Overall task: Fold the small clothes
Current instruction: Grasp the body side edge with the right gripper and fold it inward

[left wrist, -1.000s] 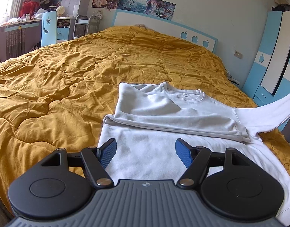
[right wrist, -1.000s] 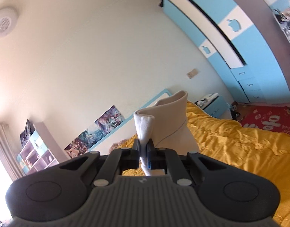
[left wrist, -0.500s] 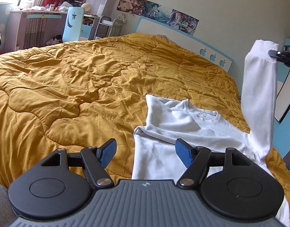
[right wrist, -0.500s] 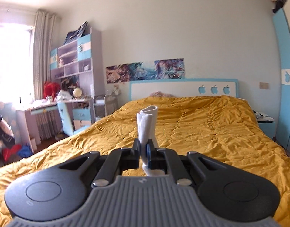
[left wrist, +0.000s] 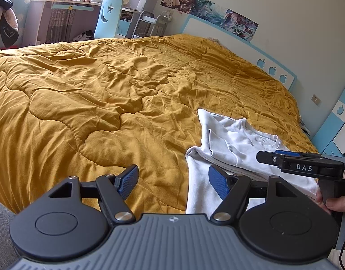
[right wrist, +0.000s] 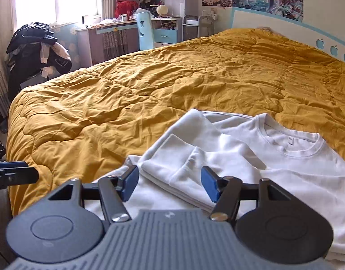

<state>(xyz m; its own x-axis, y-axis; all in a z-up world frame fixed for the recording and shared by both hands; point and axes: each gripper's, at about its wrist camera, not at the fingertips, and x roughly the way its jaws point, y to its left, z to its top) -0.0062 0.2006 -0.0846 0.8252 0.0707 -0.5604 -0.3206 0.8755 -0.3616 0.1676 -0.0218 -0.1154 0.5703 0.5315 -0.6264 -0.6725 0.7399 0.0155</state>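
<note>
The white sweatshirt [right wrist: 251, 157] lies on the bed's mustard quilt [right wrist: 150, 90], sleeves folded across its chest. The right hand-held gripper [right wrist: 170, 183] has just sprung its jaws apart, the cuff lying loose at twelve o'clock. The left hand-held gripper [left wrist: 173, 181] gapes empty at the sweatshirt's nine o'clock edge.

The white sweatshirt [right wrist: 273, 157] runs off the right wrist picture's right and bottom edges, its hem hidden behind the right gripper [right wrist: 170, 183]. In the left wrist view, beside the sweatshirt, the person's hand [left wrist: 338, 202] (only fingers show) is cut off at the right edge.
</note>
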